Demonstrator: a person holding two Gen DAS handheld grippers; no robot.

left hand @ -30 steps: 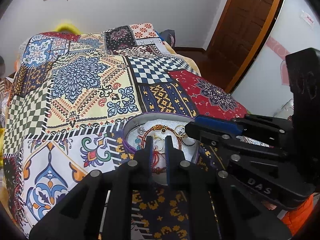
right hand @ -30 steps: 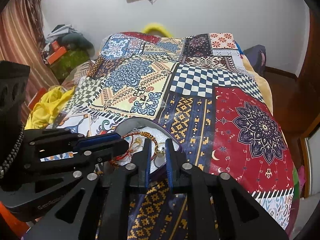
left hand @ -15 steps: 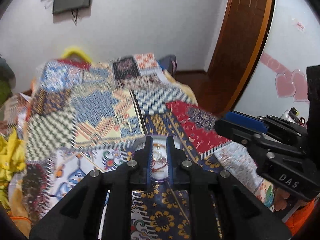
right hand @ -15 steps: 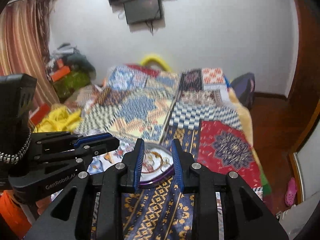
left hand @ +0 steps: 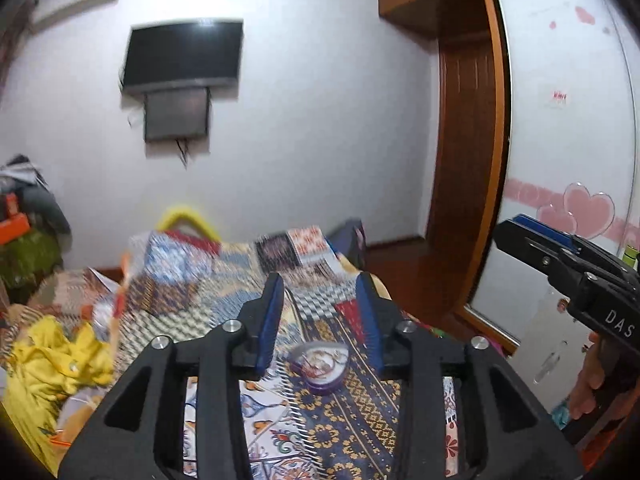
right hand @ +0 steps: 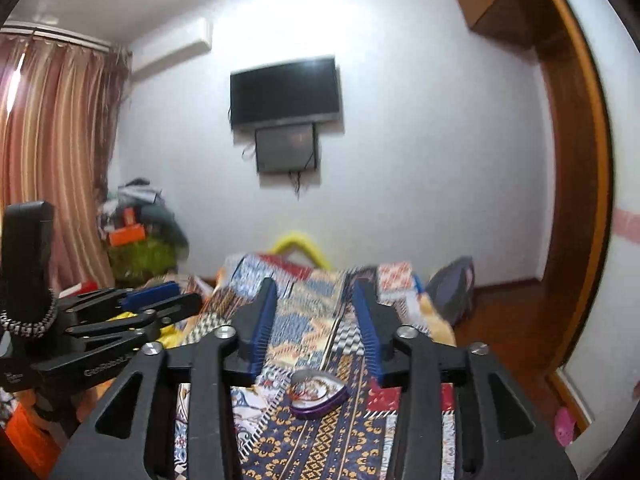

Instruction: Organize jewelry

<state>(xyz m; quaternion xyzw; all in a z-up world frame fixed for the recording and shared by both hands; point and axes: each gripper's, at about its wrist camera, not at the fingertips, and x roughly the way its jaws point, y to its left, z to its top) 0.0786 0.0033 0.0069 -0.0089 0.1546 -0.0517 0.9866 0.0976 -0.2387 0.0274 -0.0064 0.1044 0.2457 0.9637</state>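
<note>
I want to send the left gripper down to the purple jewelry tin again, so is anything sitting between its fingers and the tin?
Nothing visible does. The left gripper hangs open above the patchwork bedspread, and the purple jewelry tin shows unobstructed between its fingers. The right gripper is off to the side, also open.

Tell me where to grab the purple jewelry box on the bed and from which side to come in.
Grip the jewelry box by its purple side wall, coming down from above with one finger outside the rim and one inside. It lies flat and open on the bedspread, jewelry piled inside, so avoid the middle.
</note>
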